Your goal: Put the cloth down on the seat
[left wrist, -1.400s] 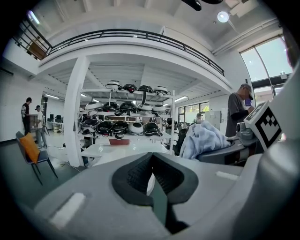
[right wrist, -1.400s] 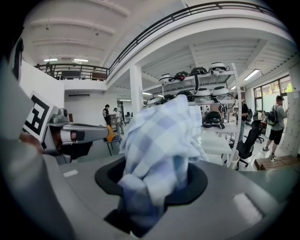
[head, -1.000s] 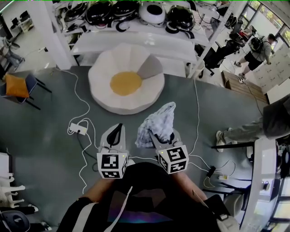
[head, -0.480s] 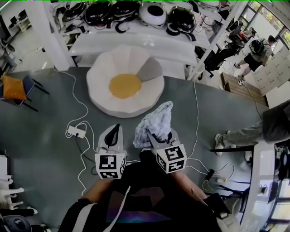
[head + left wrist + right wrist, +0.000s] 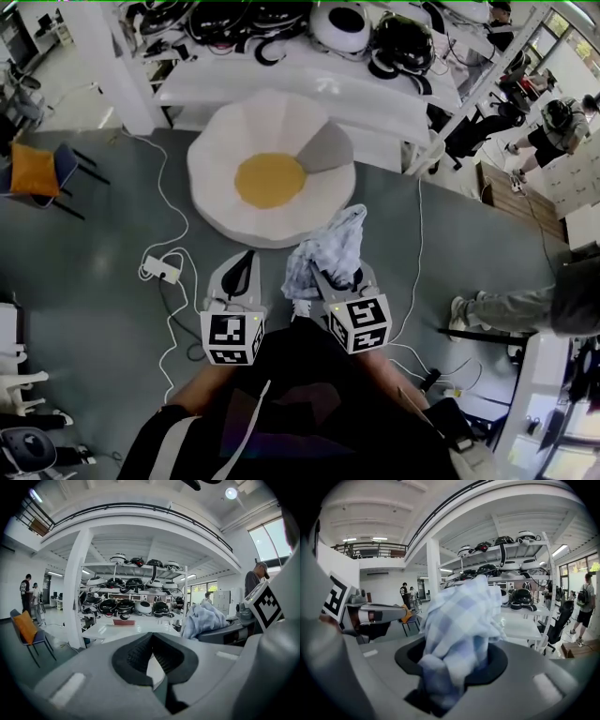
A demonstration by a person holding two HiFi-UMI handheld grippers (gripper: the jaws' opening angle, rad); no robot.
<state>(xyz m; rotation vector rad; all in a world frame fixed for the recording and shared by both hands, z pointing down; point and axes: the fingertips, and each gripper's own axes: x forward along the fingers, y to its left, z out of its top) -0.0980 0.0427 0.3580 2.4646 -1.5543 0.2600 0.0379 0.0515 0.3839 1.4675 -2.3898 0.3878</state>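
Grey floor [image 5: 84, 234], head view: round white seat [image 5: 272, 169] sits closer to the grippers than a second ago. Left gripper view: left gripper [image 5: 152, 656], jaws together, empty. Right gripper view: right gripper [image 5: 454, 667] clamped on bunched checked cloth [image 5: 459, 616], not on the seat.

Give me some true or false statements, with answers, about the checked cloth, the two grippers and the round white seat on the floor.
1. The blue and white checked cloth is clamped in the right gripper. True.
2. The cloth lies flat on the round white petal-shaped seat. False: it is bunched up in the right gripper and not yet set down on the seat.
3. The left gripper holds a corner of the cloth. False: its jaws are together on nothing, and it is apart from the cloth.
4. The seat has a yellow centre and one grey segment. True.
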